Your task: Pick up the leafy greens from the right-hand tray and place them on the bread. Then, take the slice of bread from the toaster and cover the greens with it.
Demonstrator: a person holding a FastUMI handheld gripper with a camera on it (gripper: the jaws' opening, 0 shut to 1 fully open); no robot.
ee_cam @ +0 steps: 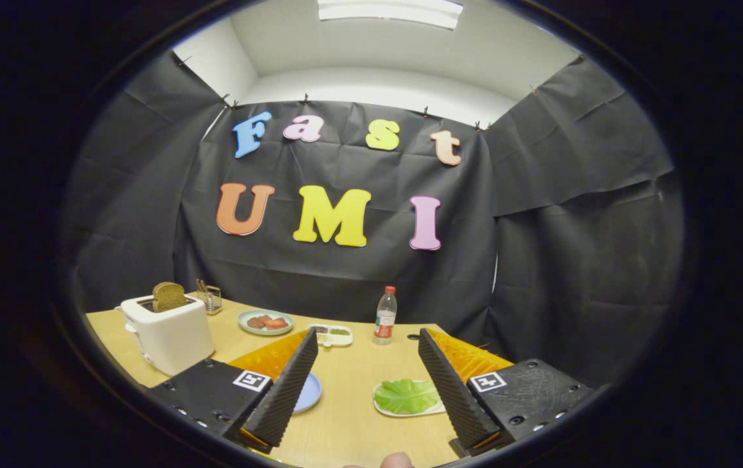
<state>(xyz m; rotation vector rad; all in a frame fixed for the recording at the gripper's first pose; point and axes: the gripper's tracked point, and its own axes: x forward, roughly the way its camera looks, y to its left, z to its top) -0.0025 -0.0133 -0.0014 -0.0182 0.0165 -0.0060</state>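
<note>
My gripper is open above the near part of a wooden table, nothing between its fingers. The leafy greens lie on a small white tray just inside the right finger, low between the fingers. A blue plate peeks out beside the left finger; what lies on it is hidden. A white toaster stands beyond the left finger, with a brown slice of bread sticking up from its slot.
Beyond the fingertips stand a plastic bottle with a red cap, a small divided white dish, and a grey-green plate with red and brown food. A small holder sits behind the toaster. A fingertip shows at the bottom.
</note>
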